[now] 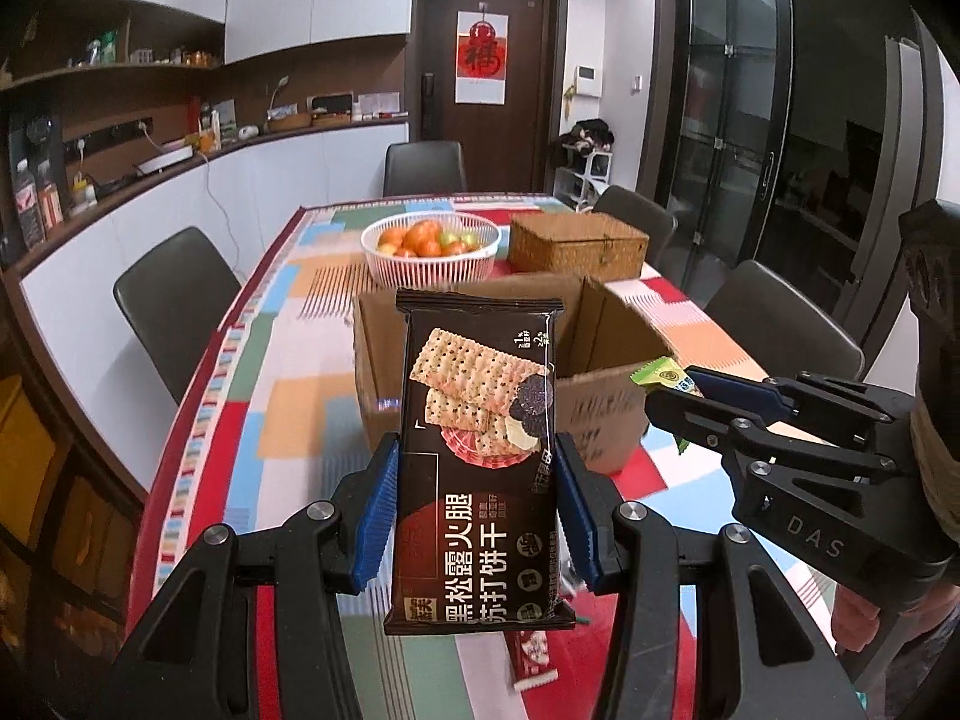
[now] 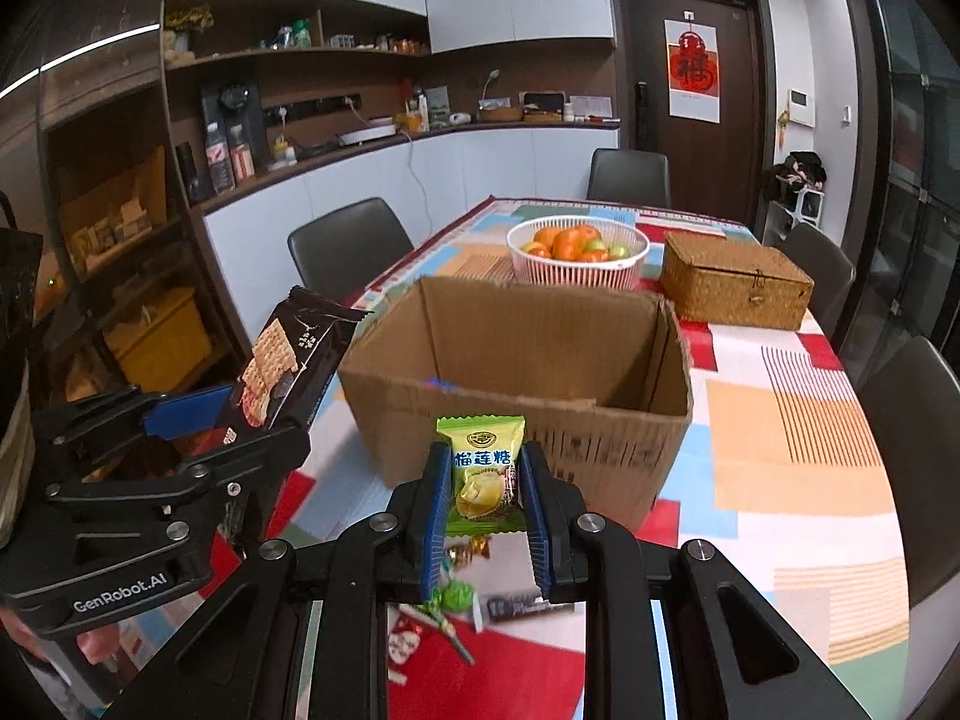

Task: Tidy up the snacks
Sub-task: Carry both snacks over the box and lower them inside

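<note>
My left gripper (image 1: 477, 468) is shut on a dark cracker packet (image 1: 480, 456) and holds it upright above the table, just in front of the open cardboard box (image 1: 600, 414). My right gripper (image 2: 483, 468) is shut on a small green durian candy packet (image 2: 483, 471), held in front of the same box (image 2: 528, 360). In the right wrist view the left gripper (image 2: 252, 414) with the cracker packet (image 2: 288, 360) is at the left. In the left wrist view the right gripper (image 1: 672, 402) with the candy (image 1: 663, 375) is at the right.
A white basket of fruit (image 1: 431, 252) and a woven lidded box (image 1: 576, 243) stand behind the cardboard box. Loose small snacks (image 2: 456, 594) lie on the patterned tablecloth (image 2: 780, 420) below my right gripper. A red packet (image 1: 531, 657) lies under my left. Dark chairs surround the table.
</note>
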The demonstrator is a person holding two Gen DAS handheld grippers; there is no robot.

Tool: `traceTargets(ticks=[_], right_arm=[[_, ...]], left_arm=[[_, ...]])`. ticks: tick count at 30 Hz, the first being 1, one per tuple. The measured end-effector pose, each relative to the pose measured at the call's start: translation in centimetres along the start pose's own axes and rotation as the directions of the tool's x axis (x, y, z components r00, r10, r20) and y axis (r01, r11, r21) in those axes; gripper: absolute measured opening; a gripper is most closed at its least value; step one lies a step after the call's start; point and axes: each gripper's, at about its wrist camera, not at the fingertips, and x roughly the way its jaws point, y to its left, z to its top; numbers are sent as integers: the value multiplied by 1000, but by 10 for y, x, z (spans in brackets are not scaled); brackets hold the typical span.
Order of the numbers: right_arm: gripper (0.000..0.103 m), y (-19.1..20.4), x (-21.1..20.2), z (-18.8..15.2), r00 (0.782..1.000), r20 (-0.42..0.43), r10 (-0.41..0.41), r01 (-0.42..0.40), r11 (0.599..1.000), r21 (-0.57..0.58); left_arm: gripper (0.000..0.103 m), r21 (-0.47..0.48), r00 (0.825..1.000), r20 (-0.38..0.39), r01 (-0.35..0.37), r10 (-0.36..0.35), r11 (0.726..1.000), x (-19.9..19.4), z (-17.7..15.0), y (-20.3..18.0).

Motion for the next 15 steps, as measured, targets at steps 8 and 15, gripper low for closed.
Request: traceTargets(ticks=[8,15], right_arm=[[24,-8,6,33,999,33,-18,18,1000,9],[24,-20,22,58,999,34,-36,35,999,26]], left_arm=[[48,21,1000,22,-3,3,1000,11,35,2],[48,19,1000,2,-10,10,1000,34,64,8]])
